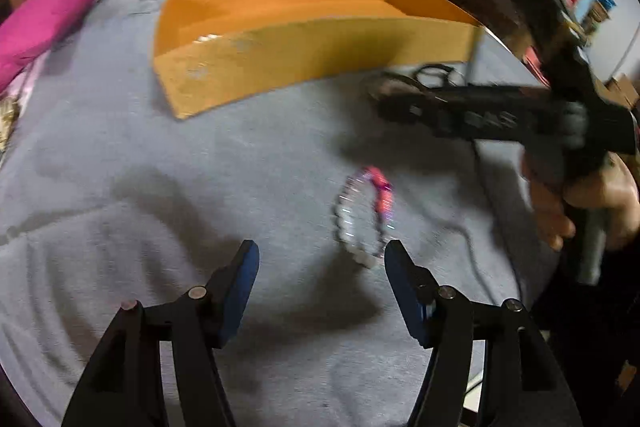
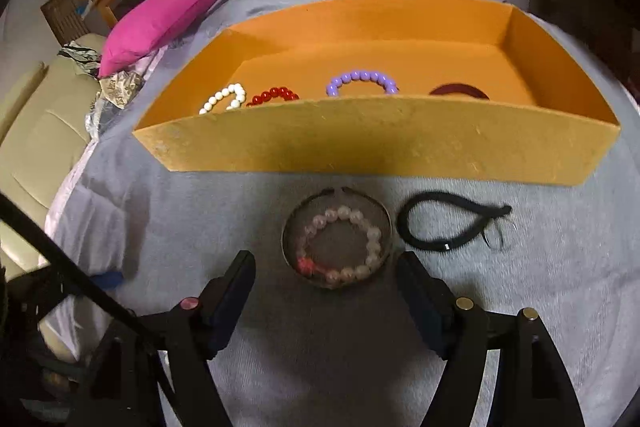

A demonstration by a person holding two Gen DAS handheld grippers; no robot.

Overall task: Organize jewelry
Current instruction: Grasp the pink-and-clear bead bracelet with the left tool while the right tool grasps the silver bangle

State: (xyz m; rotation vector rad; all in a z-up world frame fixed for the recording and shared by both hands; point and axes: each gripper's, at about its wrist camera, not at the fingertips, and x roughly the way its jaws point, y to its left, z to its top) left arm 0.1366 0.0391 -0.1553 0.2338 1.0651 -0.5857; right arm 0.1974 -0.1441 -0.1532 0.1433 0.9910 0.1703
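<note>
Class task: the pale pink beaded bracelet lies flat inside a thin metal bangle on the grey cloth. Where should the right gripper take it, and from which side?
From above, pinching the pale pink beaded bracelet's near arc: it lies flat, ringed by the thin metal bangle.

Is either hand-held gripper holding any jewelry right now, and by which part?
Nothing is held. The left hand-held gripper stands open above the cloth beside a beaded bracelet; the right hand-held gripper stands open before the pale bead bracelet.

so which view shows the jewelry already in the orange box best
The right wrist view. It looks over the orange box's front wall, so the white bracelet, red bracelet, purple bracelet and a dark red band show inside. The left wrist view is blurred and shows only the box walls, nothing inside.
</note>
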